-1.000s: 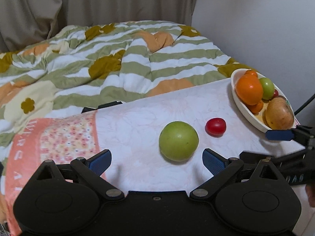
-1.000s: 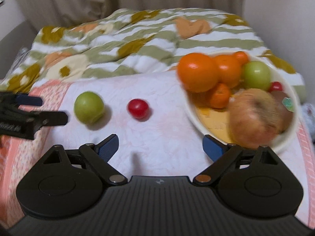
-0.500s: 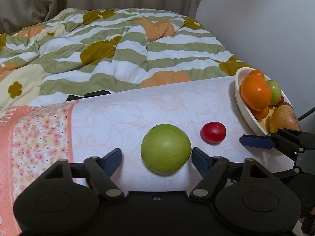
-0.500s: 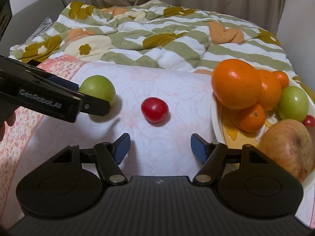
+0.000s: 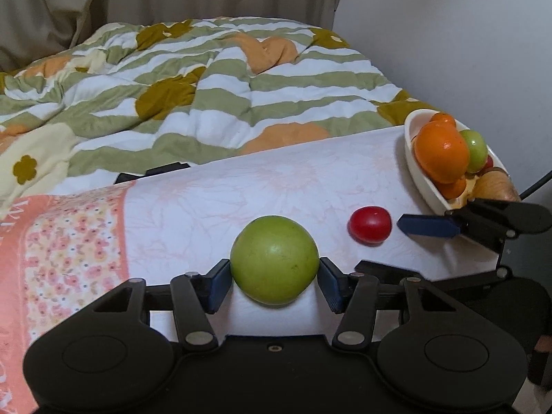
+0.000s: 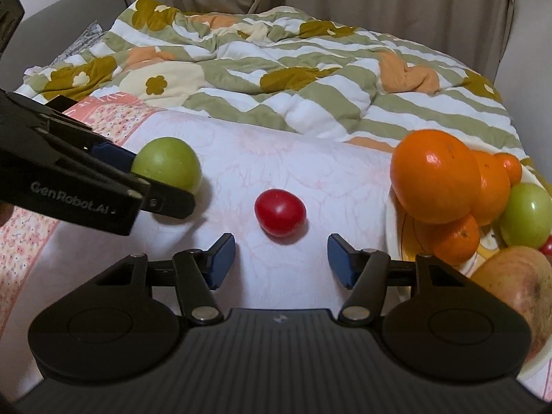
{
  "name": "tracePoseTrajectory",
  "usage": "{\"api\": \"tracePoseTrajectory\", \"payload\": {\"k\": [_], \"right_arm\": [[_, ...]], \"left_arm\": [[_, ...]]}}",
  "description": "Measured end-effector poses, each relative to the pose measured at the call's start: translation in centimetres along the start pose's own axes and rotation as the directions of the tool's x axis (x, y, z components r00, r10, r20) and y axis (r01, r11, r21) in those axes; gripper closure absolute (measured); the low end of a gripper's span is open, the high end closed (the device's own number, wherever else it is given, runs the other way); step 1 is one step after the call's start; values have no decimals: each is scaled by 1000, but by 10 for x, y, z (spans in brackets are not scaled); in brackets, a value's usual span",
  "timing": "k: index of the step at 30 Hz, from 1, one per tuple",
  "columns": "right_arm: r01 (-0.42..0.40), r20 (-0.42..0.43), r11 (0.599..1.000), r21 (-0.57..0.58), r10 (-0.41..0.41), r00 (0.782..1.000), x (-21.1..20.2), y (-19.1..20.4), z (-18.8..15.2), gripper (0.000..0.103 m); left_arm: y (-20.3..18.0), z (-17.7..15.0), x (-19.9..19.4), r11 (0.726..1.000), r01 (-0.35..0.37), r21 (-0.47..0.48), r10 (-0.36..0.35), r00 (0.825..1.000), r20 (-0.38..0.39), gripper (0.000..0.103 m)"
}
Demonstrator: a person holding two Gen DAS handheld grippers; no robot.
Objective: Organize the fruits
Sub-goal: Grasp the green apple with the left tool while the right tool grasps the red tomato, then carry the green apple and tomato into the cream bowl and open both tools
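the round green apple-like fruit sits on the white floral-print cloth, between the blue pads of the left gripper. both pads lie against its sides, pinching it; its underside is hidden by the black gripper body. the small glossy red tomato lies apart to its right, just ahead of the right gripper, whose fingers are spread wide and touch nothing. the white oval bowl stands at the cloth's right edge — it holds a large orange, smaller oranges, a green fruit and a brownish apple, cut off by the frame edge. behind lies a striped green-and-white quilt.
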State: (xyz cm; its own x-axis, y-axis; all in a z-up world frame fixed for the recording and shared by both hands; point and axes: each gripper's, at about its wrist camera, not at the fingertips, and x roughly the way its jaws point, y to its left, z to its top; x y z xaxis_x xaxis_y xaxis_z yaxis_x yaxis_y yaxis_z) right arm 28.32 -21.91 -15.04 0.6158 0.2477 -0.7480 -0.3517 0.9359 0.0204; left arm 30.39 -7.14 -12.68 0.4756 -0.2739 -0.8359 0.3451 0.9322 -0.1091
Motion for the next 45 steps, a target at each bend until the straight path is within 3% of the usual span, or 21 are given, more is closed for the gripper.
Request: {"api": "tracePoseTrajectory", "payload": {"k": [6, 13, 22, 33, 45], "right_arm": [[3, 13, 1000, -3, -3, 1000, 6, 1, 6, 35], [12, 28, 1000, -16, -11, 1000, 10, 8, 13, 54], [20, 48, 1000, 10, -20, 999, -8, 10, 15, 54], [64, 106, 993, 101, -74, 992, -73, 17, 12, 54], [158, 84, 952, 263, -186, 979, -172, 12, -13, 54]], "left_arm": [[9, -6, -3, 1000, -16, -8, 16, 1000, -8, 45], [6, -11, -8, 999, -35, -7, 35, 999, -1, 45], [5, -17, -28, 999, -34, 0, 34, 999, 37, 45], [-10, -24, -79, 1000, -6, 13, 4, 991, 134, 45], [-52, -32, -131, 991, 86, 98, -107, 964, 243, 45]]}}
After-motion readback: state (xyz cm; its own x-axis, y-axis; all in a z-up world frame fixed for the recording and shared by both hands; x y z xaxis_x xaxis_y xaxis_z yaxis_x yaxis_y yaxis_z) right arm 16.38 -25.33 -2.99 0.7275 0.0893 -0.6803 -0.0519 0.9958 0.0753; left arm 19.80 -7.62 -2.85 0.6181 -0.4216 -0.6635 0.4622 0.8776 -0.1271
